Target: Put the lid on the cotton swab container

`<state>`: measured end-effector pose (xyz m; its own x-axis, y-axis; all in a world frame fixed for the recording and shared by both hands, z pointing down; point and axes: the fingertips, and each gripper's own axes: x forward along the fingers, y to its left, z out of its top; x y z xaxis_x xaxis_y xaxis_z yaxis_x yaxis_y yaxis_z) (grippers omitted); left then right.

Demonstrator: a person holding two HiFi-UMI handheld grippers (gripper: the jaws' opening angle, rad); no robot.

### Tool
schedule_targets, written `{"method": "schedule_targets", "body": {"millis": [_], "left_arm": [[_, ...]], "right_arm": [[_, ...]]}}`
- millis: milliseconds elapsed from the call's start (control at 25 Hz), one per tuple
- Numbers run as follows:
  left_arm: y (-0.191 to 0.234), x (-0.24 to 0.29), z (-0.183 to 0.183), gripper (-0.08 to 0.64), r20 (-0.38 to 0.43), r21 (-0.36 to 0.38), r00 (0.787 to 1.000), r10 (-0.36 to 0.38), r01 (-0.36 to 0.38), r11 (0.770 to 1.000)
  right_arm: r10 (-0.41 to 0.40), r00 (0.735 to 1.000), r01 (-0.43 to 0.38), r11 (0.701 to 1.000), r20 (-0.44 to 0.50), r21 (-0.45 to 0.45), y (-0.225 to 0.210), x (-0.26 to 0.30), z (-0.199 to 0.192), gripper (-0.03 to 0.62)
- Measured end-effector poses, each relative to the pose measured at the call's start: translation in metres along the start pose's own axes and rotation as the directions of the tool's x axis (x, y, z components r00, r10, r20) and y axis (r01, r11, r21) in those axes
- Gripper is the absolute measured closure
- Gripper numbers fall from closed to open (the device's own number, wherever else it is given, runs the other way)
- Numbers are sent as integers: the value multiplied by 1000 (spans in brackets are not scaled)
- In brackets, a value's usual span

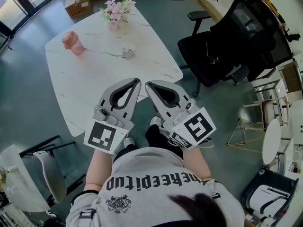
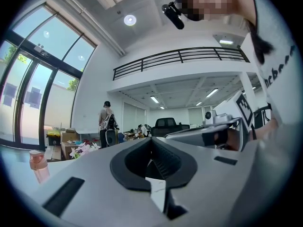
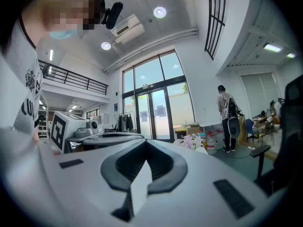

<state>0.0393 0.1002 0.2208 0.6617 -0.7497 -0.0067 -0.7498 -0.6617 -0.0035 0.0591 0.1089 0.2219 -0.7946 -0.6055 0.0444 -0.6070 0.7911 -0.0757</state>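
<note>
Left tool (image 1: 137,81) closed; container (image 1: 128,50) indistinct

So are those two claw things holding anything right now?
Nothing is held: the left gripper and the right gripper both have their jaws together, with nothing between them.

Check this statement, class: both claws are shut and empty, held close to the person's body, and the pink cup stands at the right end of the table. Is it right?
Not quite: the head view shows the pink cup at the left end of the table. The rest stands: the left claw and right claw are shut, empty and close to the person's body.
</note>
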Motion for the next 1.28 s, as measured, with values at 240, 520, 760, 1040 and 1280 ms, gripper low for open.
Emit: {"method": "schedule_targets", "body": {"millis": [240,520,760,1040,1280], "left_arm": [[7,28,1,545,6,-1,999,48,-48,999],[14,51,0,545,-3,-2,995,97,-97,995],[18,65,0,545,-3,-4,989,149,-149,989],[21,75,-3,545,-5,2,978,207,-207,978],[15,78,-6,545,-16,12,969,248,-248,969]], "right_arm": [[43,999,-43,999,-6,-2,-28,5,1,581],[88,996,-88,996,-11,3,-53,11,2,581],[130,991,-130,992,-16,5,-70,15,2,581],[184,983,-184,983,-16,11,-82,18,-2,581],[224,975,-224,974,-7,25,-86,15,-4,581]]}}
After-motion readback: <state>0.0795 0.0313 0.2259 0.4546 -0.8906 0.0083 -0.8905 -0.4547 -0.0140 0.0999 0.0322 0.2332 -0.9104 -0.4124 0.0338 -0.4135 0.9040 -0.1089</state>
